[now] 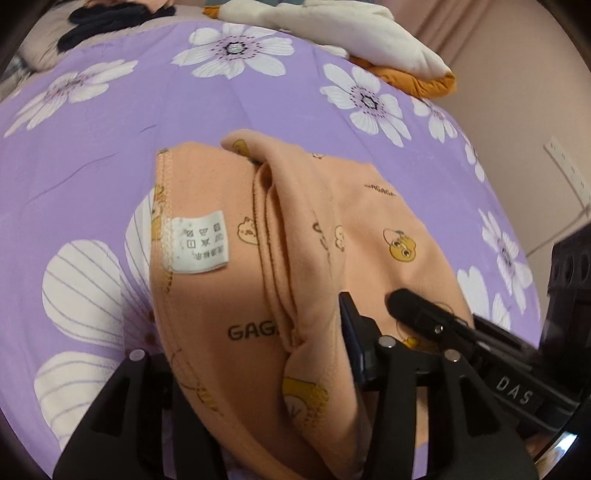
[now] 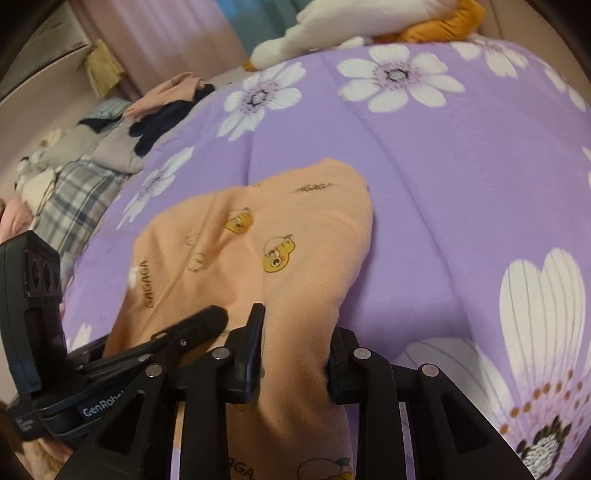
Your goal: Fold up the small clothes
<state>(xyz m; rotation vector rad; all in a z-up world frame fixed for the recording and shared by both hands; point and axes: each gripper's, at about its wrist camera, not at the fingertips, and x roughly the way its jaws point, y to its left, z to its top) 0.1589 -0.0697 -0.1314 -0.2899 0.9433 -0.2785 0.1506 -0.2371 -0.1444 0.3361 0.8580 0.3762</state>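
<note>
1. The peach garment, printed with small yellow ducks and the word "GAGA", lies on the purple flowered bed cover, bunched into folds along its middle.
2. A white care label shows on its inside-out left part, beside a stitched hem.
3. Your right claw is clamped on a raised ridge of the garment's near edge; cloth fills the narrow gap between its two fingers, and the fabric slopes up from the bed into them.
4. Your left claw has its fingers set wide apart, with the garment's near part lying between them. You cannot tell from these views whether it grips any cloth.
5. In the left wrist view, your right claw sits on the garment just right of the left one; in the right wrist view, a finger of the left claw rests on the cloth at the left.
6. Farther back on the bed lie a white and orange plush toy and a pile of dark and pink clothes.
7. A plaid pillow sits at the bed's left edge.
</note>
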